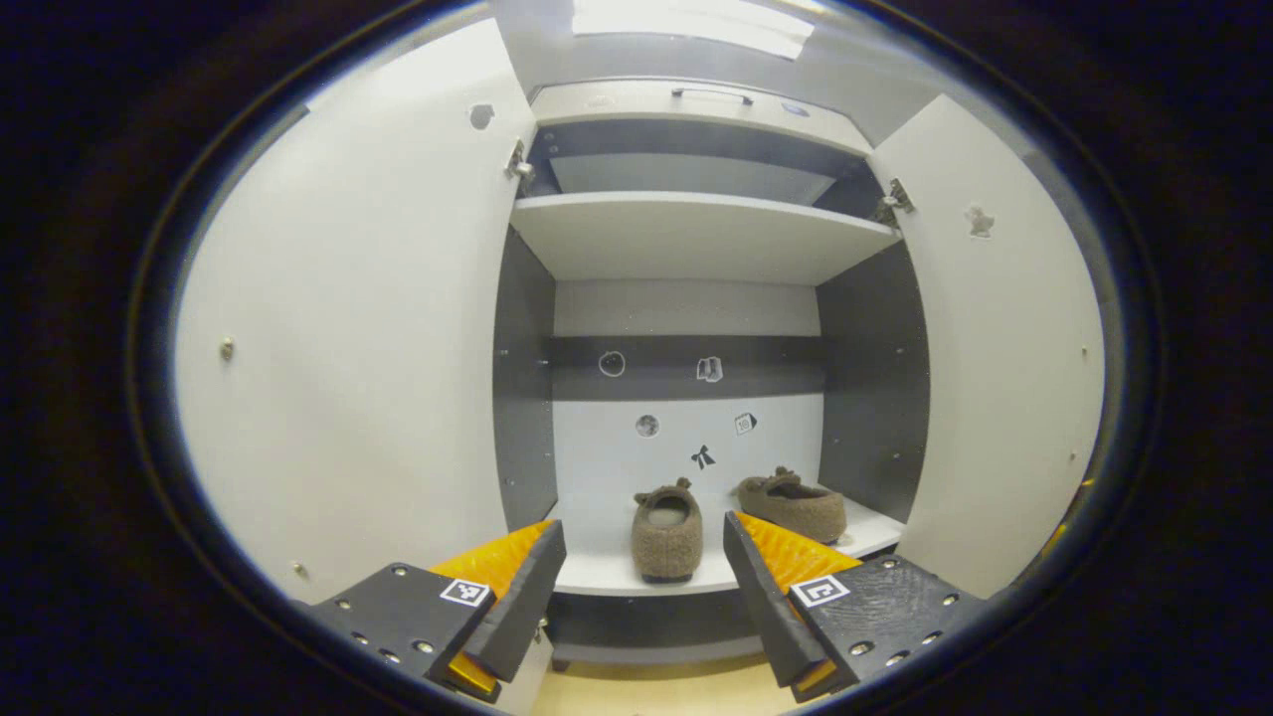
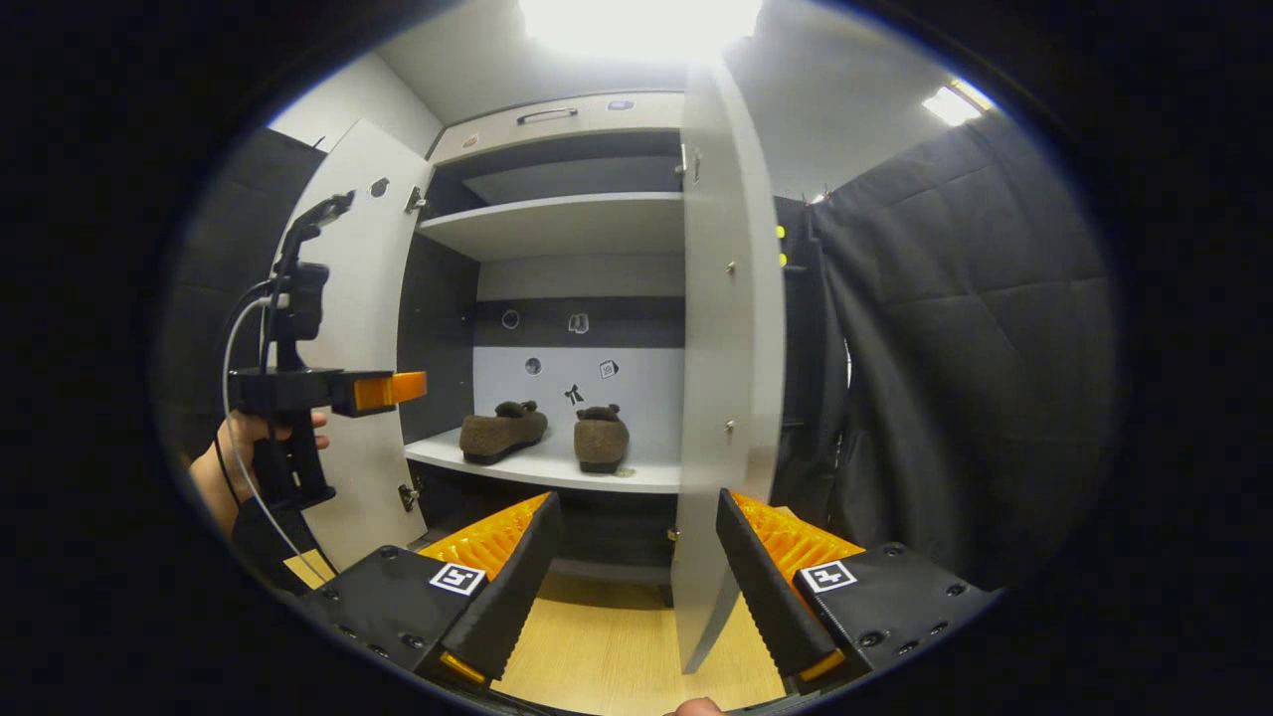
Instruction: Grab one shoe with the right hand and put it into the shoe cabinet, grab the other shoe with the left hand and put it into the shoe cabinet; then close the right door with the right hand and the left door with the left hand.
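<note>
Shoes first: both brown slippers already sit inside the shoe cabinet (image 1: 696,239), on its lower shelf (image 1: 607,567). In the left gripper view one slipper (image 1: 666,532) stands near the shelf's front edge with its heel toward me, and the other slipper (image 1: 793,505) lies just beside it, turned at an angle, toward the cabinet's right wall. So I judge the placing steps done and the door-closing step in hand.

My right gripper (image 2: 636,557) is spread wide and holds nothing. The right door (image 2: 721,398) stands open, seen nearly edge-on, and its free edge lies between my two fingers in the right gripper view, though I cannot tell whether either finger touches it. The next move, as I judge it, calls for pressing one finger against the door's outer face and swinging it toward the cabinet until it meets the front, keeping the push low and steady so the panel does not bounce back off its hinges.

My left gripper (image 1: 641,587) is also spread and empty, aimed at the cabinet's lower shelf, with the left door (image 1: 368,328) open beside it. From the right gripper view, that gripper is held by a hand (image 2: 224,462) in front of the left door. It needs to clear the cabinet opening, then get behind that door and push it shut after the right one.
</note>
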